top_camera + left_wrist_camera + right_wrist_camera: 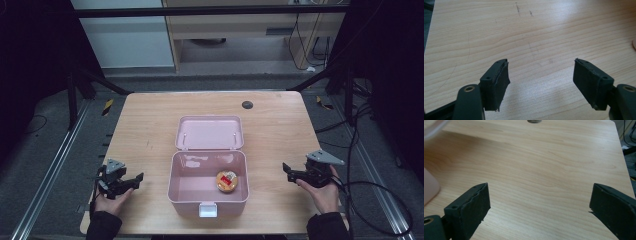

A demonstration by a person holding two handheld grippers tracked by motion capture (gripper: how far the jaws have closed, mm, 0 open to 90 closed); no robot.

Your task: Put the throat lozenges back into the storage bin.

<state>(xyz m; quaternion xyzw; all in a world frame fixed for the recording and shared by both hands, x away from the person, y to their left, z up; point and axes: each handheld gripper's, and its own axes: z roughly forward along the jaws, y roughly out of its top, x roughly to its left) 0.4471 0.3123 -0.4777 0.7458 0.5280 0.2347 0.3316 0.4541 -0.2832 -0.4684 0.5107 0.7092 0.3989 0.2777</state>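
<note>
A pink box (208,200) stands at the middle front of the wooden table (150,120), its lid (210,132) swung back and open. Inside, at the right, lies a small round orange object with a red and white top (226,181). My left gripper (134,181) rests low over the table left of the box, held in a hand, jaws open and empty. Its own view has the left gripper (541,75) over bare wood. My right gripper (289,171) is right of the box, open and empty. From its camera the right gripper (539,202) faces bare table, with the box's corner (429,187) at the left edge.
A dark round grommet (247,104) sits in the table near its far edge, also the grommet (534,121) at the top of the right gripper view. Cables trail on the floor at the right (380,190). Metal rails run along both sides of the table.
</note>
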